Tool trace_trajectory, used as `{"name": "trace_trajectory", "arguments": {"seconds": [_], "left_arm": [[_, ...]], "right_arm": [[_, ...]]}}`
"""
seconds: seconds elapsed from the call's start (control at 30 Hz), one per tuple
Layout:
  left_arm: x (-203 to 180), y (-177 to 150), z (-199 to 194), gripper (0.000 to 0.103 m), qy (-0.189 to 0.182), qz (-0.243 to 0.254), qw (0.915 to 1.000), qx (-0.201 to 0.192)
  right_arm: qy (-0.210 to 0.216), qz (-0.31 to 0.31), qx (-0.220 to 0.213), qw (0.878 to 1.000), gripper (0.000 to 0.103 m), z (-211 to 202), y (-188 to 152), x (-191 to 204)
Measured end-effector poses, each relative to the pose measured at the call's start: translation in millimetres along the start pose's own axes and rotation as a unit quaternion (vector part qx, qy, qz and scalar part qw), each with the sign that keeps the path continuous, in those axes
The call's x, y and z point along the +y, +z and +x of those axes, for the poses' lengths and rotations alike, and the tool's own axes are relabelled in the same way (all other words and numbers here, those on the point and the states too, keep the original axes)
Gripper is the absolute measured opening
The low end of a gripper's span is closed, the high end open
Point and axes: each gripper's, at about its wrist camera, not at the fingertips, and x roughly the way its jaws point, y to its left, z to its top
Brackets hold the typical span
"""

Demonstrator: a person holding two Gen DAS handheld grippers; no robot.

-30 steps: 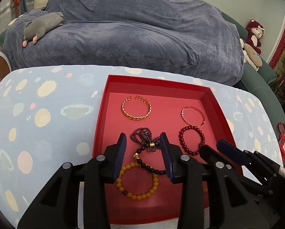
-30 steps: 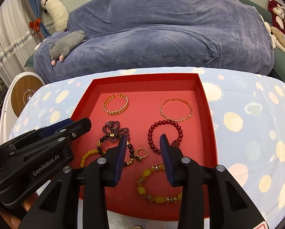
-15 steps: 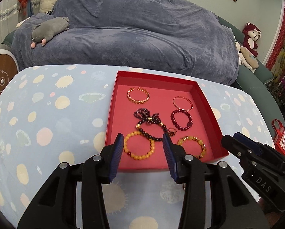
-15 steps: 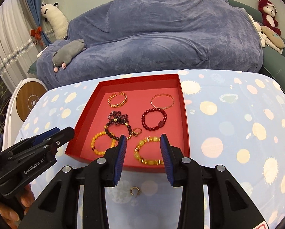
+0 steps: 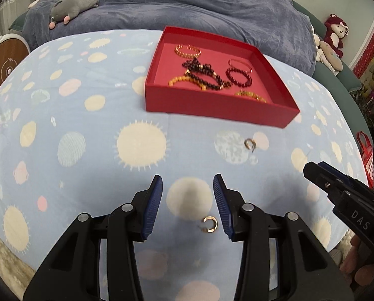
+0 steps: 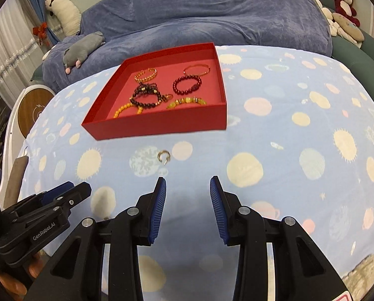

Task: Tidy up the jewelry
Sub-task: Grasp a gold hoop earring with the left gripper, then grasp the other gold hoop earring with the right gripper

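A red tray (image 5: 219,111) (image 6: 159,125) stands on the far part of the spotted blue tablecloth. It holds a gold chain cuff (image 5: 187,51), dark beads (image 5: 204,74), a red bead bracelet (image 5: 239,76), an orange one (image 5: 184,80) and others. One small gold ring (image 5: 249,144) (image 6: 163,156) lies on the cloth before the tray. A second ring (image 5: 210,224) lies beneath my left gripper (image 5: 188,188), close to its right finger, untouched. That gripper is open and empty. My right gripper (image 6: 188,188) hovers open and empty short of the first ring.
A sofa under a blue-grey blanket (image 6: 212,12) runs behind the table, with a grey plush toy (image 5: 74,2) on it. A round white and wood object (image 6: 33,110) stands at the left. The table's near edge lies just below the grippers.
Both grippers have drawn back from above the tray to the near part of the table. The tray now lies farther off, and two rings on the cloth have come into view.
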Motion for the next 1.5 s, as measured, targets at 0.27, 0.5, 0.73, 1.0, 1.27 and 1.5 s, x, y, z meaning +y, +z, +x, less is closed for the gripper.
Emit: {"name": "trace_trajectory", "arguments": {"seconds": [0.27,0.5,0.73,1.0,1.27,1.5], "left_arm": [[-3.9,-32.1,9.9,0.040,0.015,0.021,0.9995,0.020],[-14.7,-37.6,10.8,0.040,0.005,0.041,0.9990,0.014],[-20.4,-40.8,15.3,0.039,0.014,0.055,0.9984,0.004],[-23.4,-42.0,15.5,0.020,0.013,0.070,0.9975,-0.001],[-14.3,-32.8,12.9,0.020,0.015,0.049,0.9987,-0.005],[3.8,-12.7,15.5,0.020,0.028,0.021,0.9993,-0.012]], "right_arm": [[-0.006,0.001,0.031,0.999,0.036,6.3,-39.4,1.8],[-0.006,-0.001,0.037,0.999,0.036,8.1,-46.4,2.2],[-0.006,0.000,0.040,0.999,0.036,8.5,-46.6,1.9],[-0.004,-0.002,0.041,0.999,0.036,9.8,-47.5,3.0],[0.004,-0.010,0.040,0.999,0.036,15.3,-39.0,10.2],[0.006,-0.033,0.030,0.999,0.036,32.5,-12.5,25.3]]}}
